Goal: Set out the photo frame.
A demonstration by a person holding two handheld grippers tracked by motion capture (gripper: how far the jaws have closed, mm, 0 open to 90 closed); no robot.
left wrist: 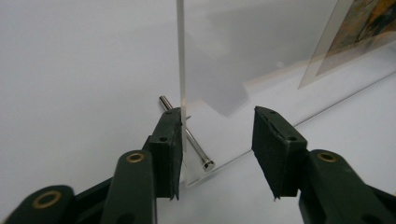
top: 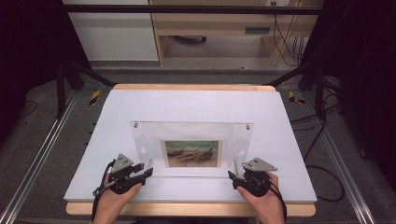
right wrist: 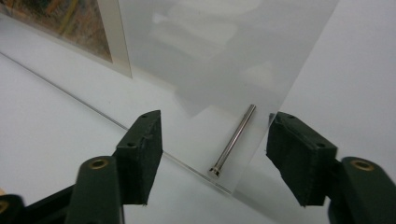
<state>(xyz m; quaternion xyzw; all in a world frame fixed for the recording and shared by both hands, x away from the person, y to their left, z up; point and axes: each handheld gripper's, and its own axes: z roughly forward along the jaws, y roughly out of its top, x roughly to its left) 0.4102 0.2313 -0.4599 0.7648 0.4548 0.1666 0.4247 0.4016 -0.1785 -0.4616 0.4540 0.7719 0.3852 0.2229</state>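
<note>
So there's a clear acrylic photo frame [top: 191, 144] standing up on the white sheet [top: 196, 105] that's covering the table, roughly in the middle and toward the near side, with a small painting-style print [top: 192, 153] of what look like boats sitting low in the centre of it. The person is holding one gripper at each near corner of the frame. The left gripper [top: 145, 172] is sitting at the near left corner, and in the left gripper view its tongs [left wrist: 217, 140] are spread wide, with the upright acrylic edge [left wrist: 181, 60] running right along the inside of the left-hand jaw, touching it or very nearly, while the other jaw is staying well clear. A small metal pin [left wrist: 187, 134] is poking through that corner of the frame, just past the jaw. The right gripper [top: 232, 175] is doing the mirror thing at the near right corner: its tongs [right wrist: 215, 149] are spread too, not pinching anything, with the frame's corner and a second metal pin [right wrist: 233, 139] lying between the two jaws. Can't really tell if either jaw there is touching the acrylic. Both hands are resting near the table's near edge
</note>
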